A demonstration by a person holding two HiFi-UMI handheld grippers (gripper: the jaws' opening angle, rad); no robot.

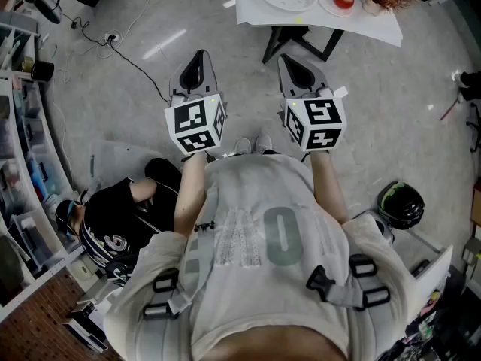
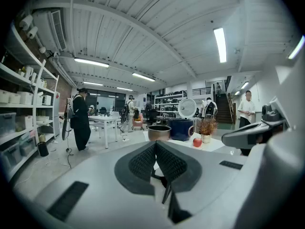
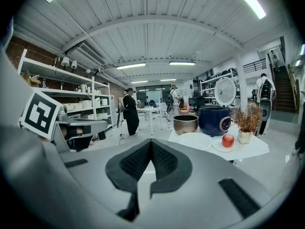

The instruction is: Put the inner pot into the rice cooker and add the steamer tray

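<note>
Ahead in the open room, the table (image 3: 252, 149) carries the inner pot (image 3: 185, 124), well apart; the right hand-held gripper (image 3: 151, 144) looks nearer than the left hand-held gripper (image 2: 155, 144), both pinched together, empty.

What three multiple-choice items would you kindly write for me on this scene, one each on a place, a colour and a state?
1. Where does the inner pot stand relative to the rice cooker?
A. inside it
B. beside it on the table
C. on the floor below it

2. What colour is the apple?
A. green
B. red
C. yellow

3. How does the right claw stand?
A. shut on nothing
B. wide open
C. shut on the steamer tray

Answers:
1 B, the pot stands on the tabletop next to the cooker.
2 B, the apple on its small plate is red.
3 A, its pads meet with nothing between them.
</note>
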